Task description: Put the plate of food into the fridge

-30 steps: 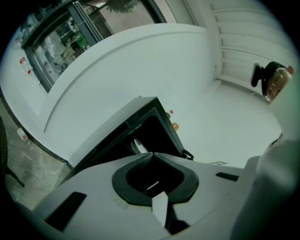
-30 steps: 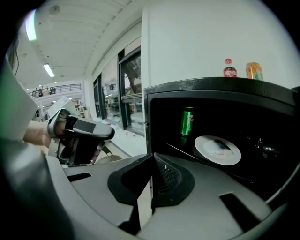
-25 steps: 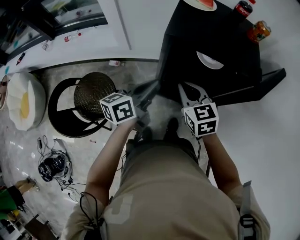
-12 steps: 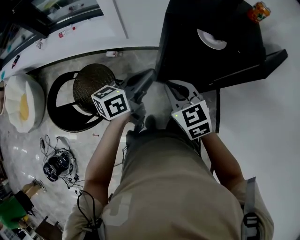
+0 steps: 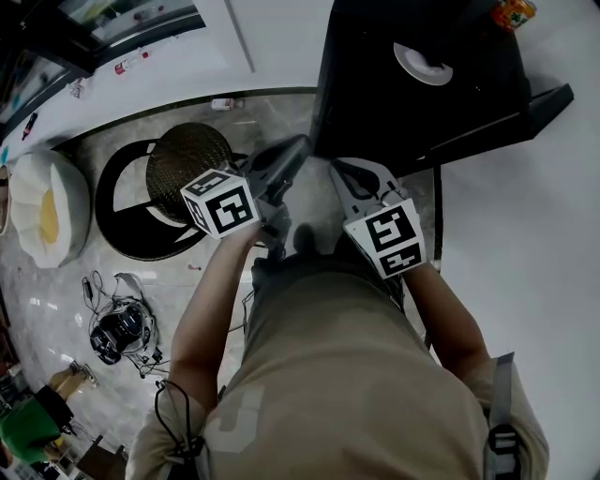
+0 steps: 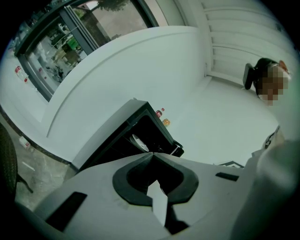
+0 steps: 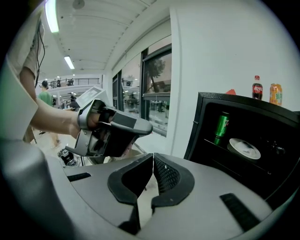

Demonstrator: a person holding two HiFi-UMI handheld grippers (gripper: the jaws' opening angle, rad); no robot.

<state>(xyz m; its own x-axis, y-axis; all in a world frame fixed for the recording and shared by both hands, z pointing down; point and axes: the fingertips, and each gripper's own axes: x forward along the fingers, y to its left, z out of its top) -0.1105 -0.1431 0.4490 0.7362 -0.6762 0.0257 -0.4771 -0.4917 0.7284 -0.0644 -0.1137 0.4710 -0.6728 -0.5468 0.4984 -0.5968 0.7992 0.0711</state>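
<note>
Head view, plate (image 5: 424, 64) flat in fridge (image 5: 370, 103)

The orange bottle (image 5: 514, 11) is cut off by the head view's top edge. The plate (image 6: 139, 142) is partly hidden behind the left claw (image 6: 153, 153); what is carried on it cannot be told.

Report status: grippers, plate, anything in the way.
Left gripper and right gripper shut, empty. Plate on shelf inside fridge, beside green can. Fridge door open, nothing blocking.
</note>
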